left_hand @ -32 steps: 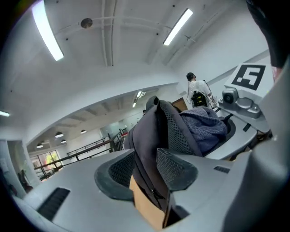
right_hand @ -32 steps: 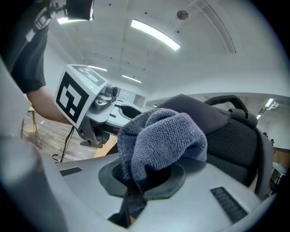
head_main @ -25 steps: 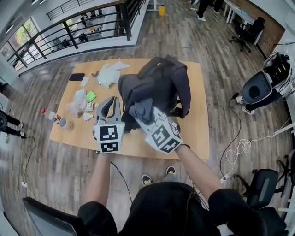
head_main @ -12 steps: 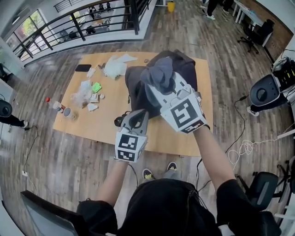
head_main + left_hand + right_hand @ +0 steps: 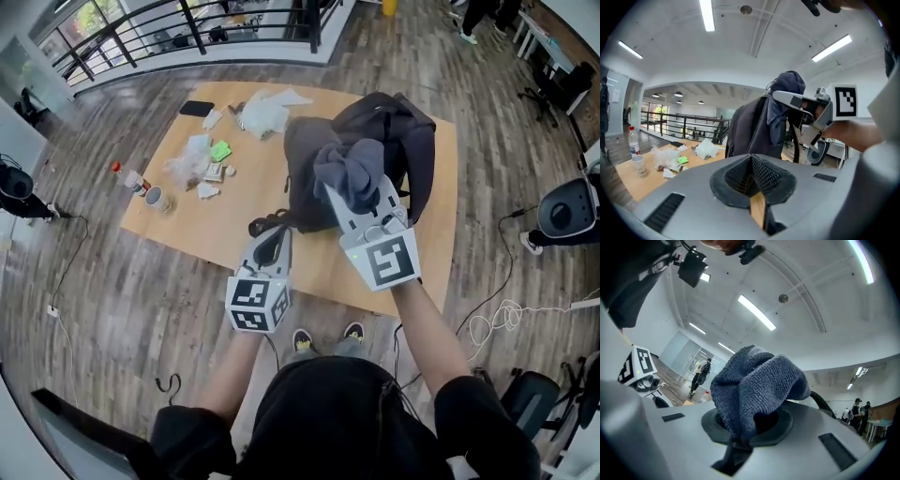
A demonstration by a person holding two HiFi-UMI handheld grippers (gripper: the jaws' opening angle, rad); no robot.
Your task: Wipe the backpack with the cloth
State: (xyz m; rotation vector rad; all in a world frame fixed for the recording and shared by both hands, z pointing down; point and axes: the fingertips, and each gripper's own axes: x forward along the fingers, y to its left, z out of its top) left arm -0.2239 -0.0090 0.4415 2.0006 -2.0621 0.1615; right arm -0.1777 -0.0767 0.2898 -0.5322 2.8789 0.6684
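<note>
Now the right tongs (image 5: 356, 194) grip the cloth (image 5: 351, 171) close by the backpack (image 5: 305, 169); the left tongs (image 5: 273, 238) hang shut, empty.

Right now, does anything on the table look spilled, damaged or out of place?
Nothing spilled or damaged. The backpack slumps, one strap trailing toward the near edge of the table. Crumpled wrappers litter its left side. The cloth is bunched in the right gripper.

Wooden table (image 5: 251, 180), backpack (image 5: 307, 173), phone (image 5: 197, 109), crumpled plastic (image 5: 267, 109)
</note>
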